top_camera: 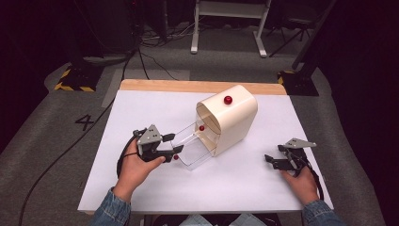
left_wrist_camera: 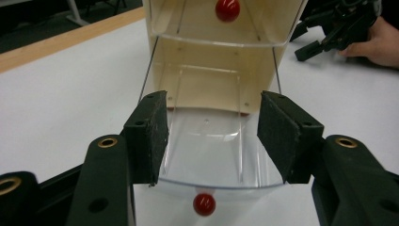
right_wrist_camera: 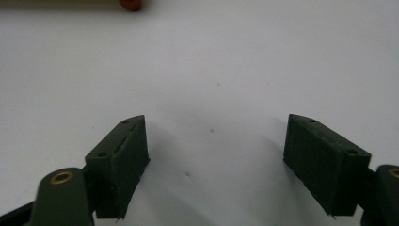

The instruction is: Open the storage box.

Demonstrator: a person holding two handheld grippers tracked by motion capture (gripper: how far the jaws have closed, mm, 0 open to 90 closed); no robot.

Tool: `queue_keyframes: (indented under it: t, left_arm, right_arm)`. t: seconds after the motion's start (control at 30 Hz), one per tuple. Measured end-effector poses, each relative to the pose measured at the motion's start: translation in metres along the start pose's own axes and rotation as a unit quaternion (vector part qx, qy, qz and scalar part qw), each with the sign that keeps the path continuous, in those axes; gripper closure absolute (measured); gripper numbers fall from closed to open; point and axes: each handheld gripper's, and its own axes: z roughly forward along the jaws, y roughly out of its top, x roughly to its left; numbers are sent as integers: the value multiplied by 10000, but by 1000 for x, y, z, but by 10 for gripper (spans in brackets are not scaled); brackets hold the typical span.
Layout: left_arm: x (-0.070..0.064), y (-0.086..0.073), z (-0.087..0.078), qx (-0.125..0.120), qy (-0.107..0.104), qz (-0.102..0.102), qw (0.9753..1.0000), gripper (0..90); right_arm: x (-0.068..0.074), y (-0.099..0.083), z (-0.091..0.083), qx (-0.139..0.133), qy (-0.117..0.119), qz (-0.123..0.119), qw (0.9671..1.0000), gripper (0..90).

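My left gripper (top_camera: 170, 143) stands at the open front of the clear drawer (top_camera: 193, 148), which is drawn well out of the cream cabinet (top_camera: 231, 117) near the middle of the surface (top_camera: 141, 108). In the left gripper view my fingers (left_wrist_camera: 149, 134) are spread wide, one to either side of the drawer's curved front wall, and appear to grip nothing; whether the pads touch the clear walls I cannot tell. The red knob (left_wrist_camera: 204, 204) on the drawer front sits just below and between them, free of any grip. A second clear drawer above it, bearing its own red knob (left_wrist_camera: 227, 9), lies closed within the cabinet, and a further red knob (top_camera: 228, 100) shows on the cabinet's top. My right gripper (top_camera: 277, 160) rests near the right edge of the surface, well apart from the cabinet; in the right gripper view its fingers (right_wrist_camera: 120, 160) are likewise spread wide over bare white surface. The step in hand, as I judge it, is the working of the lower drawer, now standing open with nothing visible inside. The next move calls either for lowering the left fingers to pinch the knob, or for setting them flat against the front wall to slide the drawer home, kept square to the cabinet so it does not jam.
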Motion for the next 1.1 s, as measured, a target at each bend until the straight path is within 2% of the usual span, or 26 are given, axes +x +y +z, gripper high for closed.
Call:
queue_keyframes:
  t: [0.07,0.23,0.43,0.6,0.77,0.83,0.93,1.03,1.1]
  left_arm:
    - [-2,9,3,-139,-117,21,9998,440]
    - [-2,23,12,-372,-226,65,9990,468]
    - [-3,35,31,-531,-424,87,9976,487]
    - [0,39,48,-482,-483,110,9976,514]
    - [3,38,59,-475,-543,35,9974,552]
    - [4,38,62,-474,-596,6,9971,610]
    - [4,38,62,-425,-528,54,9977,713]
    - [5,37,62,-464,-561,20,9973,733]
    - [4,37,62,-456,-498,71,9977,734]
  right_arm:
    - [0,0,0,3,0,-4,10000,225]
    - [0,0,0,4,-3,-7,10000,225]
    - [0,0,0,5,-4,-3,10000,223]
    - [0,0,0,6,-29,-14,10000,217]
    - [0,0,0,4,-40,-15,10000,215]
    - [1,0,0,2,-41,-17,10000,214]
    - [1,0,0,5,-42,-13,10000,213]
    - [0,0,0,7,-41,-8,10000,213]
    - [0,0,0,8,-41,-10,10000,212]
